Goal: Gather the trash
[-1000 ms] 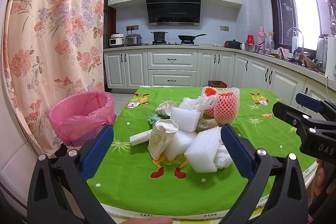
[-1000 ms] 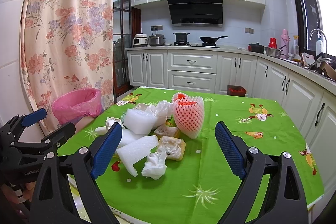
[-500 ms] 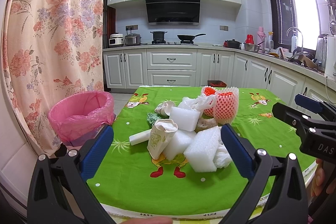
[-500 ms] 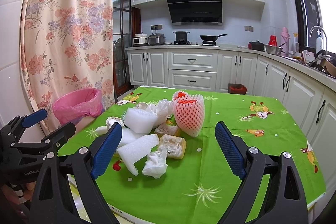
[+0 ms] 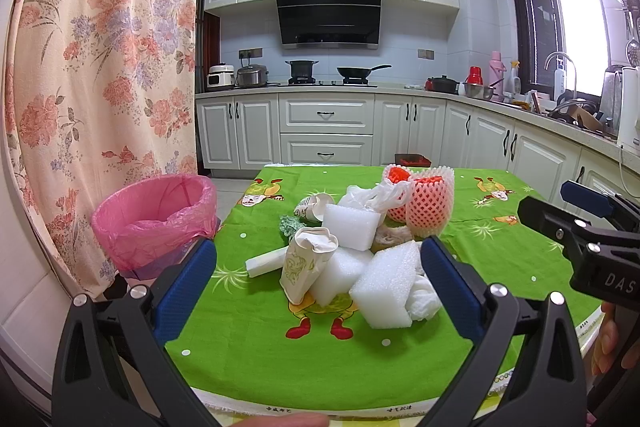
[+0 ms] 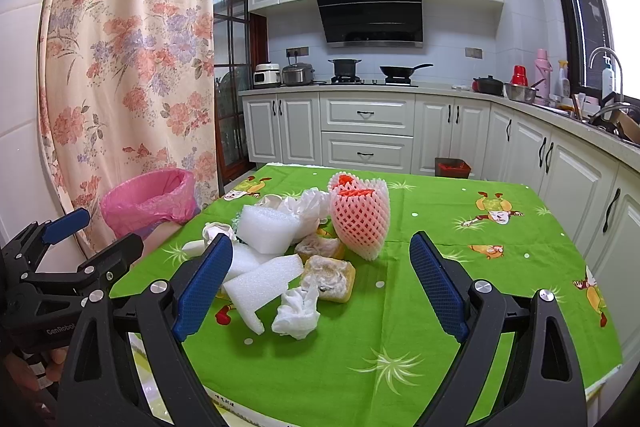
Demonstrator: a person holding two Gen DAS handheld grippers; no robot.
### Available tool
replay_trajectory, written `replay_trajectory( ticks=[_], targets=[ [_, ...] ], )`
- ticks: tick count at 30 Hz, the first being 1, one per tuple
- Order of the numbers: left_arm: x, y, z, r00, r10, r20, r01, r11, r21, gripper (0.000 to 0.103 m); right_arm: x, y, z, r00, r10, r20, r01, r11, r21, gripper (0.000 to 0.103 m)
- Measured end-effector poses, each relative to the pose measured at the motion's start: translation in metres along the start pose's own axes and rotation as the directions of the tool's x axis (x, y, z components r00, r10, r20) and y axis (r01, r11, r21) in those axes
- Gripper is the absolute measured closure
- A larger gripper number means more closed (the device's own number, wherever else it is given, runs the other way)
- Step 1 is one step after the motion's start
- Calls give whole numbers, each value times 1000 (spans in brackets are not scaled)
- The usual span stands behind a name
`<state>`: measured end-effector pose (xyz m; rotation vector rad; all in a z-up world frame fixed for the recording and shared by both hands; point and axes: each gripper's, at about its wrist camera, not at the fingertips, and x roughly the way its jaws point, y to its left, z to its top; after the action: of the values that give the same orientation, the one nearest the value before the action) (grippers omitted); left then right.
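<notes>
Surface (image 5: 256, 359) carries the trash pile (image 5: 360, 251) mid-near; bin (image 5: 154, 217) sits off its left edge, liner open. Both hand-held grippers, left (image 5: 318, 283) and right (image 6: 320, 283), are spread wide, grasping nothing, short of the pile. Suggest taking the near foam block (image 5: 386, 285) first: it's loose and on top. Right side has free cloth; left route to bin crosses the edge, so lift clear.
</notes>
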<state>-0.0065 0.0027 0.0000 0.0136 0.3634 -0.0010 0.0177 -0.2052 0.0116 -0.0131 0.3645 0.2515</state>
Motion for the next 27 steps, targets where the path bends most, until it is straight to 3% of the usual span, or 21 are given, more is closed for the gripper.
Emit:
replay_trajectory(
  ticks=[27],
  targets=[
    [0, -1, 0, 1000, -2, -1, 2, 1000, 0, 4, -1, 2, -2, 1000, 3, -5, -3, 1000, 1, 18]
  ],
)
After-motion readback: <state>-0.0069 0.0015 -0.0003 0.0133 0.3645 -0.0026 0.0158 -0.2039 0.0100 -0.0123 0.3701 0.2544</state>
